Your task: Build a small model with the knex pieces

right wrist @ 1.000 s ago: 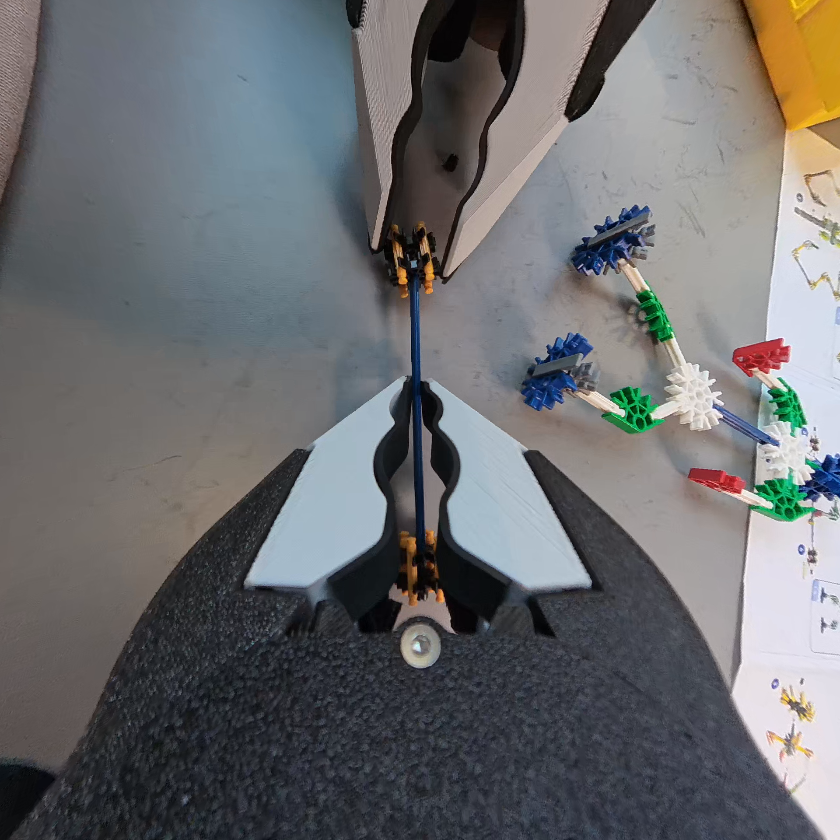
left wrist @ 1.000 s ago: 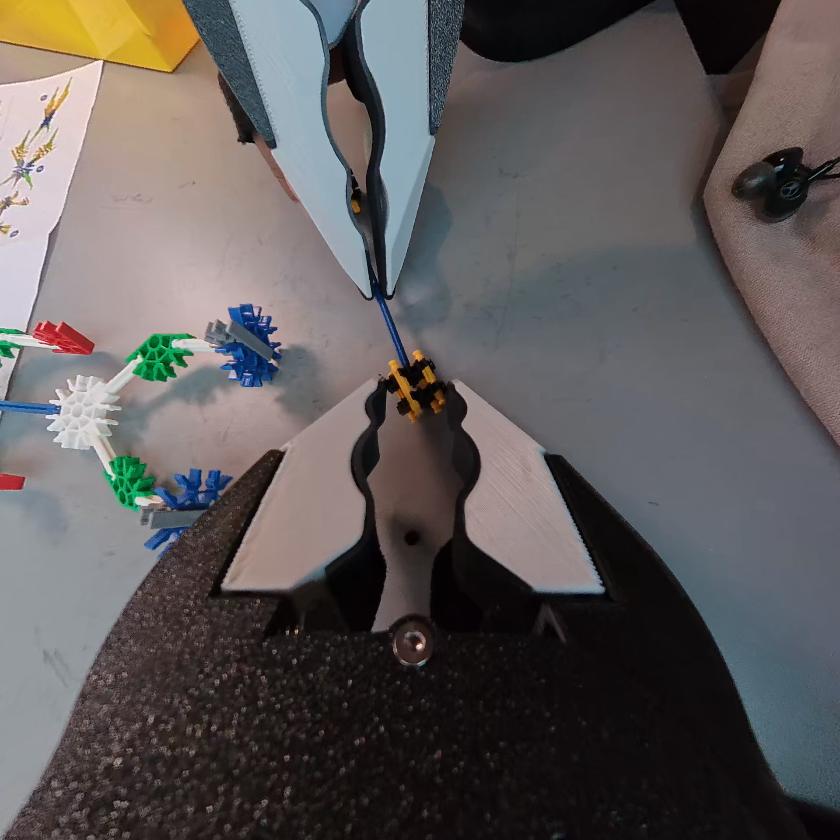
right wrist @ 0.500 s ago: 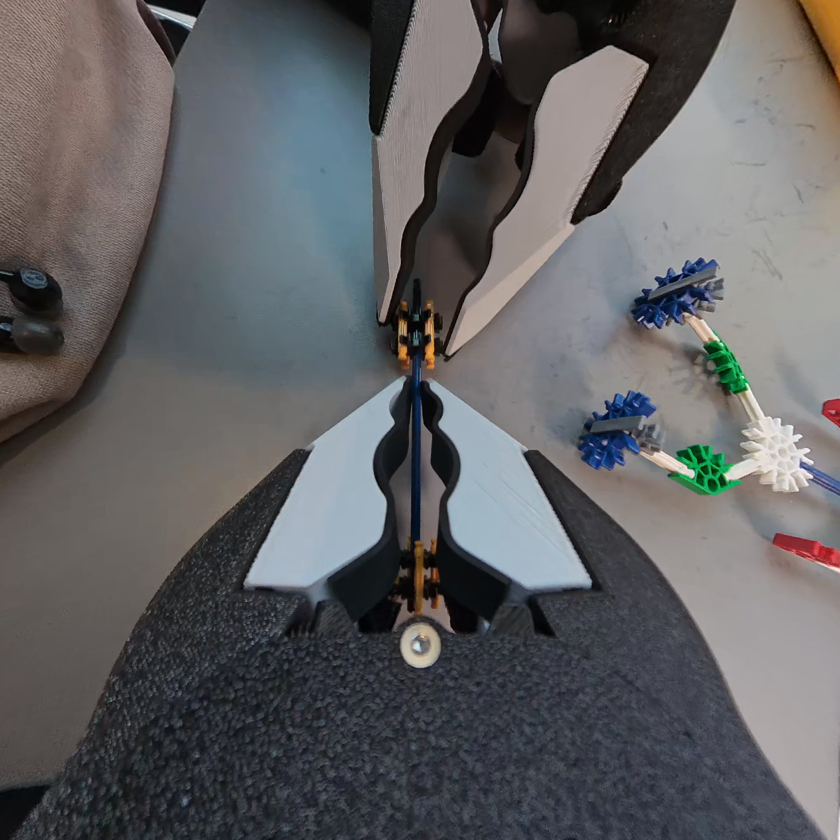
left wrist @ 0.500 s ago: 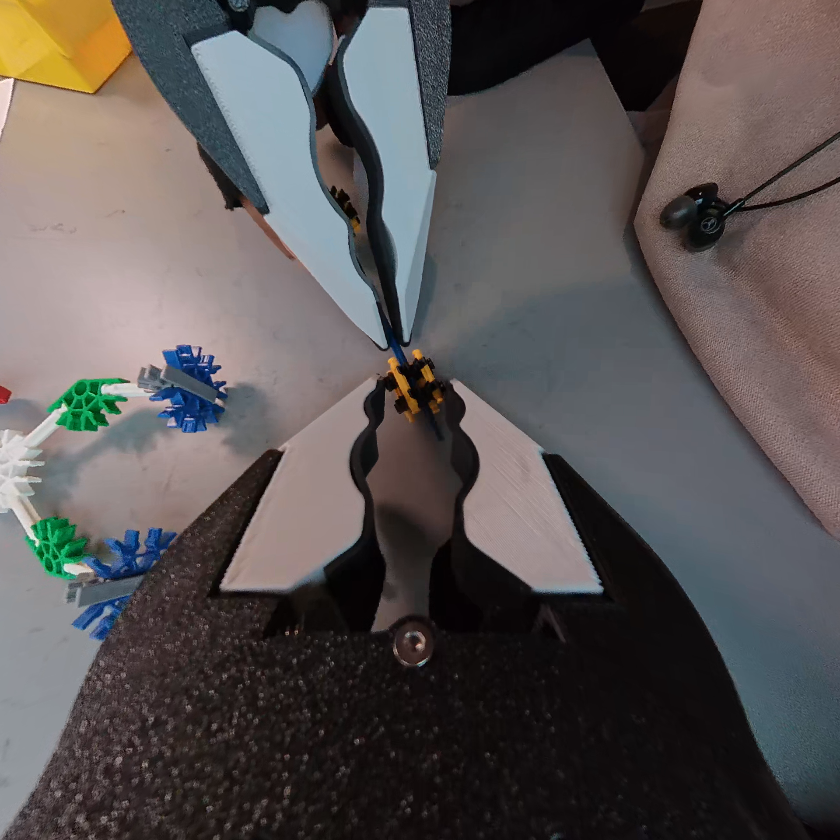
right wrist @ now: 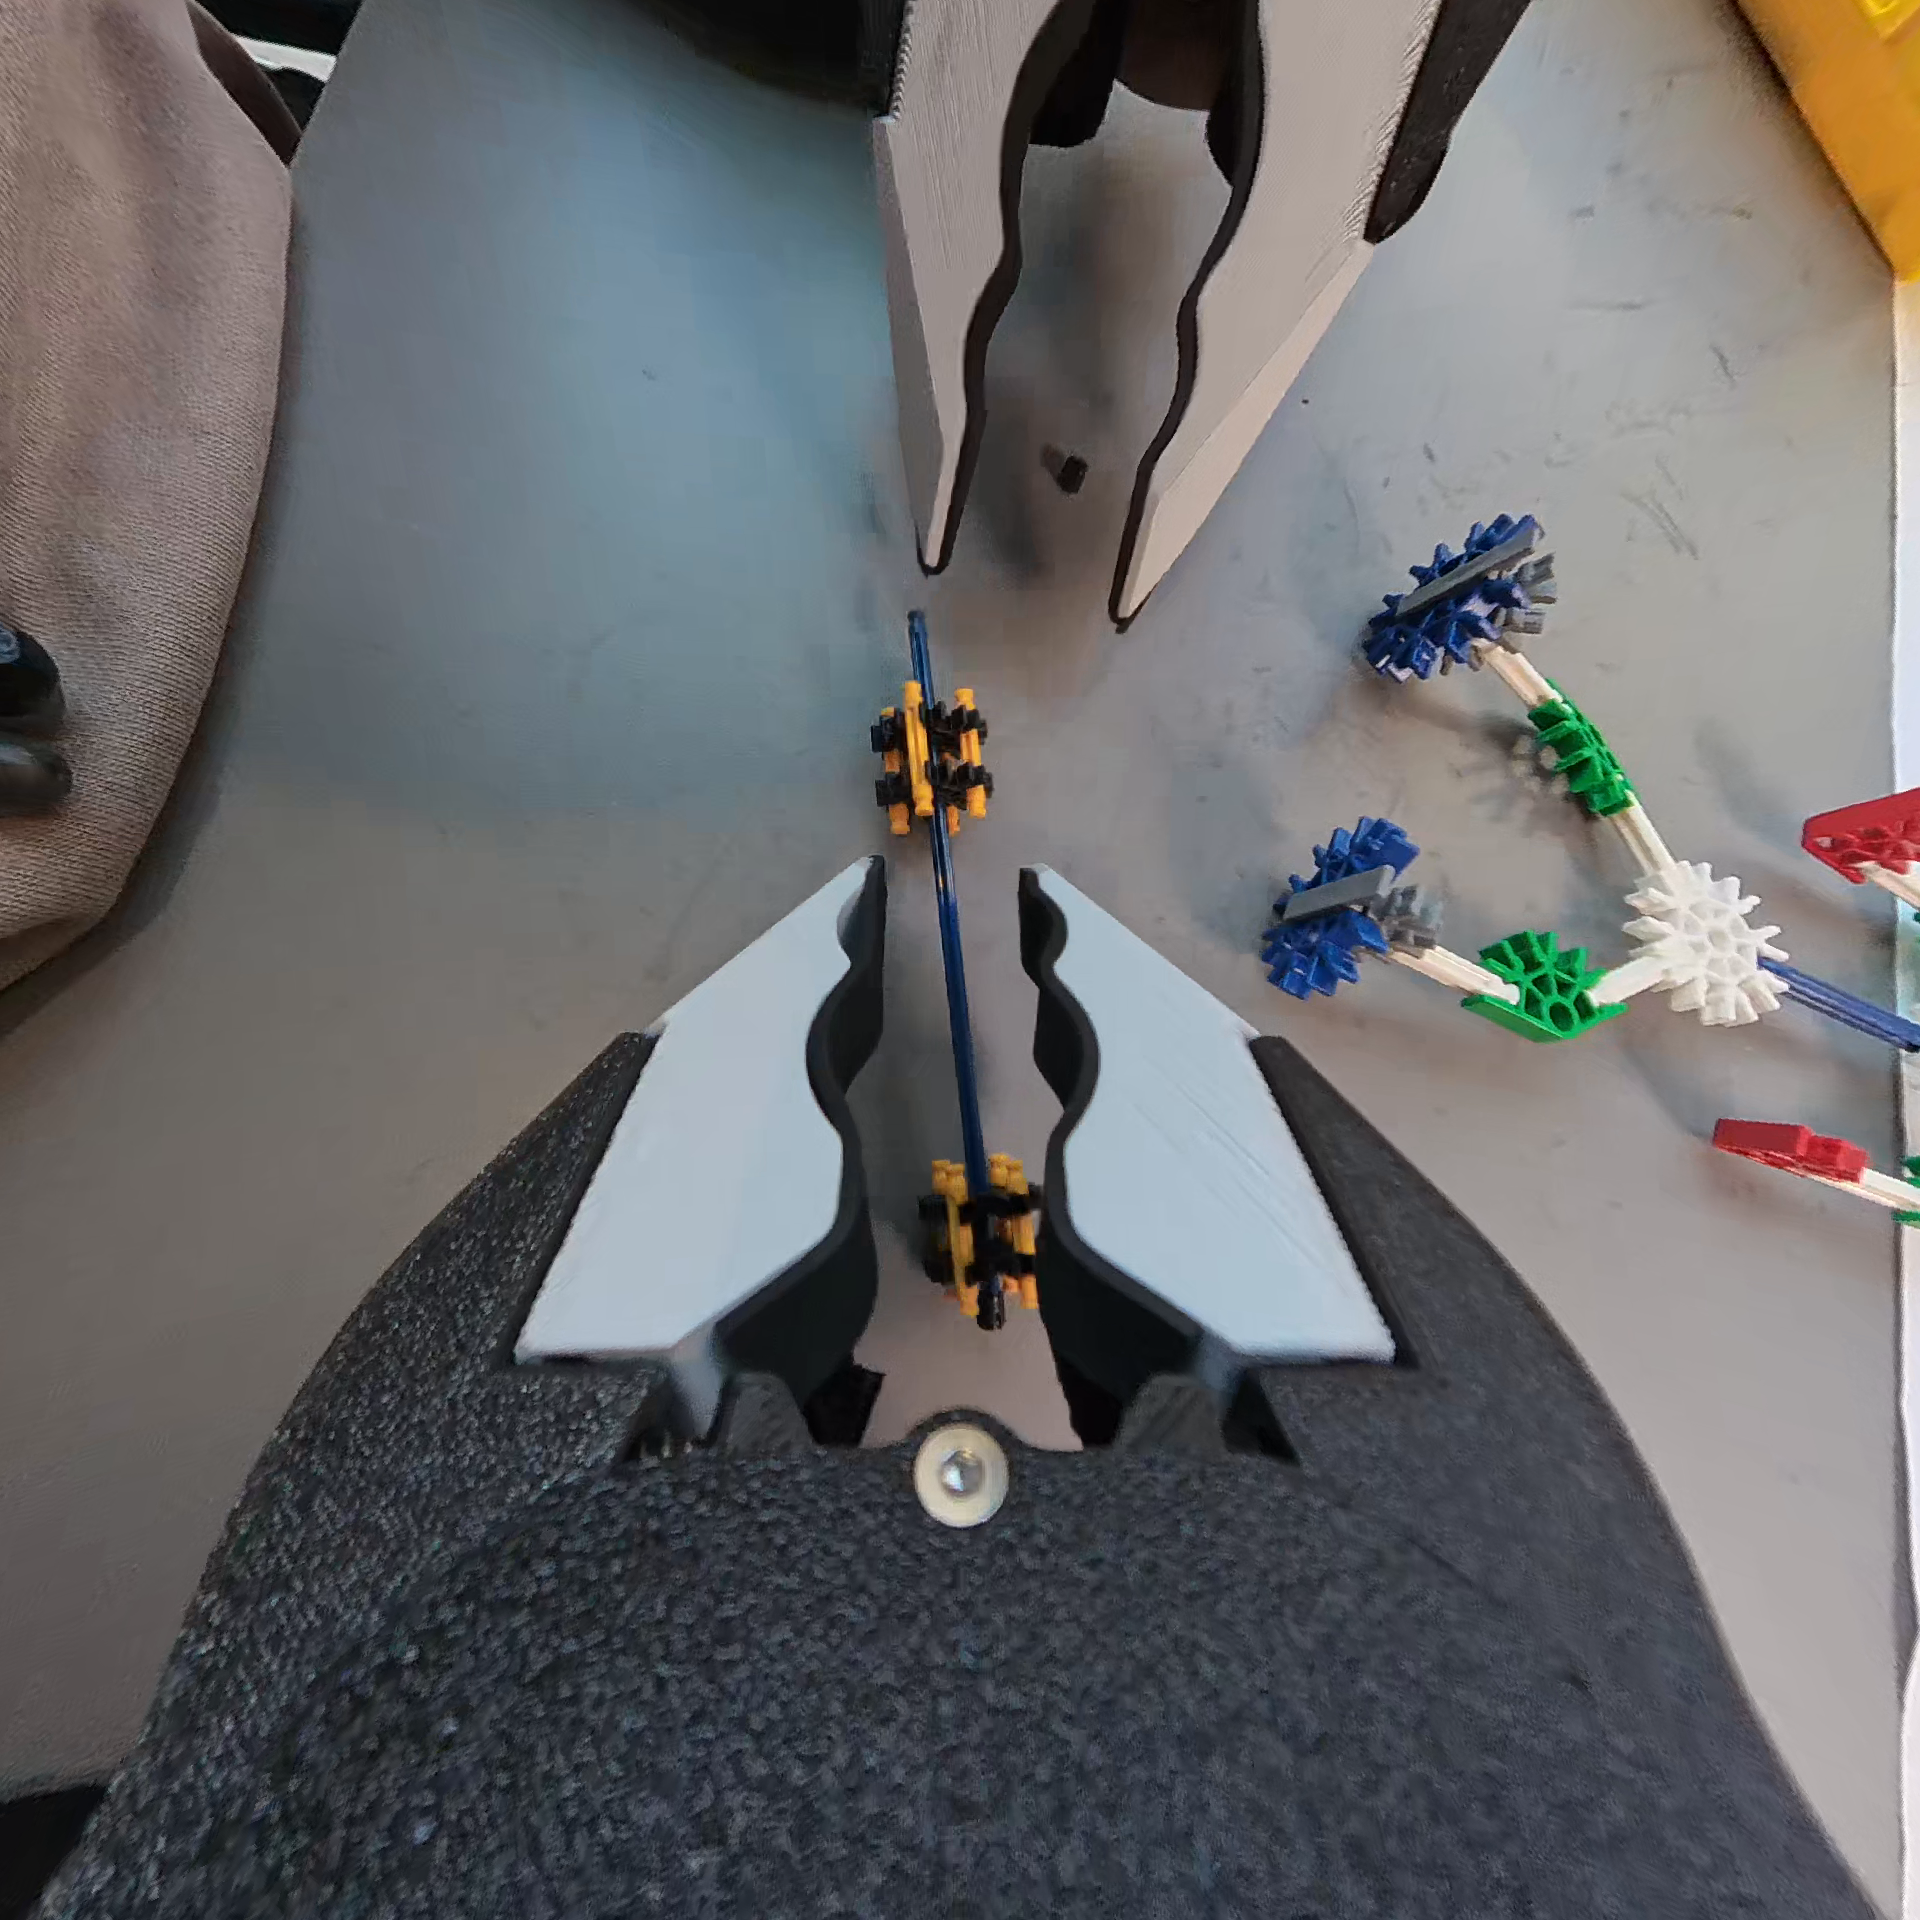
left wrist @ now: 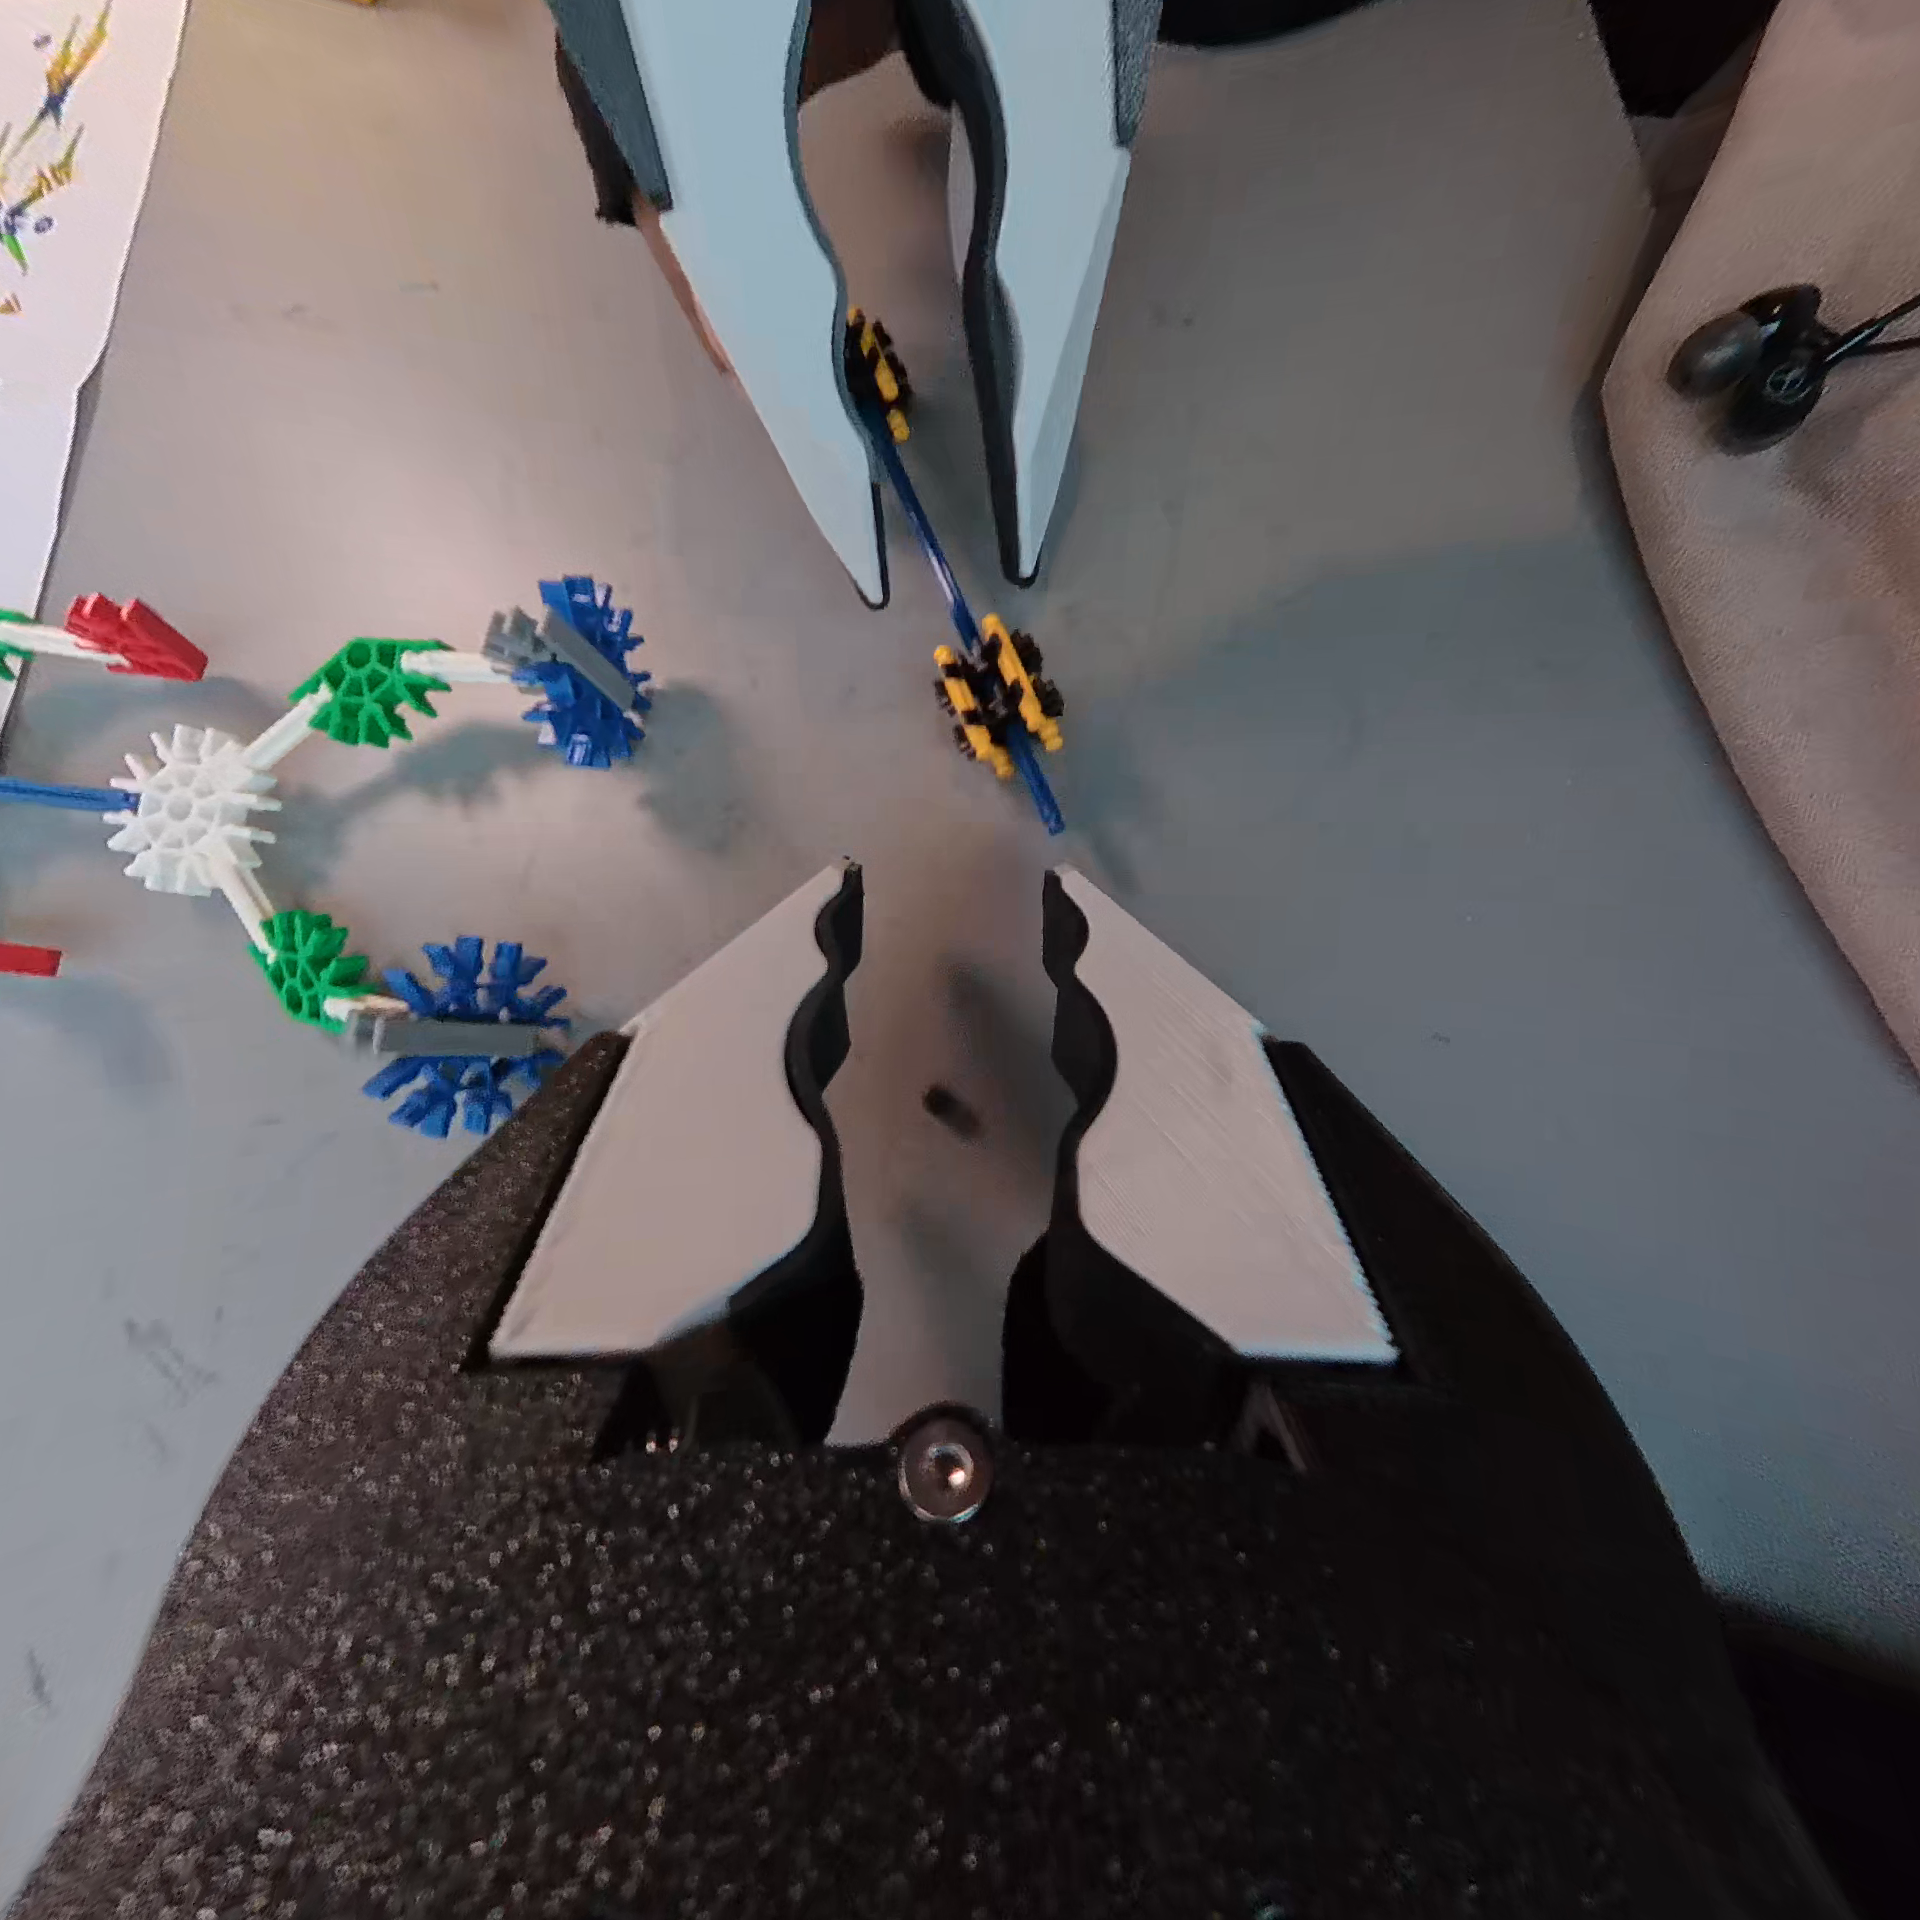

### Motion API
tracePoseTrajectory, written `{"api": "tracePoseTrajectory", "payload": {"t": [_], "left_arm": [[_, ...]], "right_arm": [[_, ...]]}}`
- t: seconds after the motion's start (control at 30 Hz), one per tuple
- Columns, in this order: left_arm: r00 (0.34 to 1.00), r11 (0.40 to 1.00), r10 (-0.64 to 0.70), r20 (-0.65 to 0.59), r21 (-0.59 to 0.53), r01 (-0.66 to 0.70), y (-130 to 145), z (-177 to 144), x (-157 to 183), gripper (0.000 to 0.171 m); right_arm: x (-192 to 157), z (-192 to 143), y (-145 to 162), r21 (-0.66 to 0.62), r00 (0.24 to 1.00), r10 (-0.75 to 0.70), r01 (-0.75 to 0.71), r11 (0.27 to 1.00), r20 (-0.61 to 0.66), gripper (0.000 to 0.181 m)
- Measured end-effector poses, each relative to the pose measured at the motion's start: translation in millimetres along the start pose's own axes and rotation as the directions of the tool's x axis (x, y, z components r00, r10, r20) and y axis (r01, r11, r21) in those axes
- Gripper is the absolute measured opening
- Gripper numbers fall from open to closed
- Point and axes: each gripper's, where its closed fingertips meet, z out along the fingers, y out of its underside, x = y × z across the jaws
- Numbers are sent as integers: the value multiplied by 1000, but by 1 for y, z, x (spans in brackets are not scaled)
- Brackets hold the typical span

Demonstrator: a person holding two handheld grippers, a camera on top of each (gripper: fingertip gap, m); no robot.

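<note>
left tool: the left tool is spread wide with nothing in it. Its tips sit just short of the free end of the blue rod, not touching.

right tool: the right tool is also parted, with a clear gap on both sides of the rod, so it isn't clamping anything.

axle piece: the rod carries two yellow-and-black wheel clusters. One cluster sits deep between the right tool's fingers. The other is out past its tips, between the two tools.

resting or not: it looks like the whole piece is lying on the grey table (going by the shadow, can't be 100% sure).

handling: the rod is thin and the wheels are round, so I'd guess it rolls sideways easily. In the left wrist view the inner cluster looks right up against one finger face, so there's little room there.

neighbours: a rod-and-connector model with blue, green, white and red pieces lies off to the side, well apart from the axle.

edges: a printed sheet, a yellow box and beige fabric with a small black object on it sit around the edges.
</note>
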Motion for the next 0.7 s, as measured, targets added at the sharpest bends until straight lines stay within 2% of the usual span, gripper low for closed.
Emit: {"api": "tracePoseTrajectory", "payload": {"t": [0.17, 0.27, 0.43, 0.7], "left_arm": [[996, 994, -75, 41, -75, 78, 24, -22, -14, 35], [994, 990, -109, 29, -85, 112, 31, -30, -13, 31], [997, 993, -76, 13, -91, 77, 30, -29, -7, 11], [999, 984, -20, 37, -177, 26, 37, -23, -6, 9]], "right_arm": [[-2, 11, -6, 4, 1000, -15, 15, 1000, -15, 42], [-2, 13, -7, 7, 1000, -16, 16, 1000, -16, 42], [-1, 15, -5, -1, 1000, -15, 15, 1000, -19, 40], [-2, 16, -4, -8, 1000, -15, 15, 1000, -15, 40]]}}
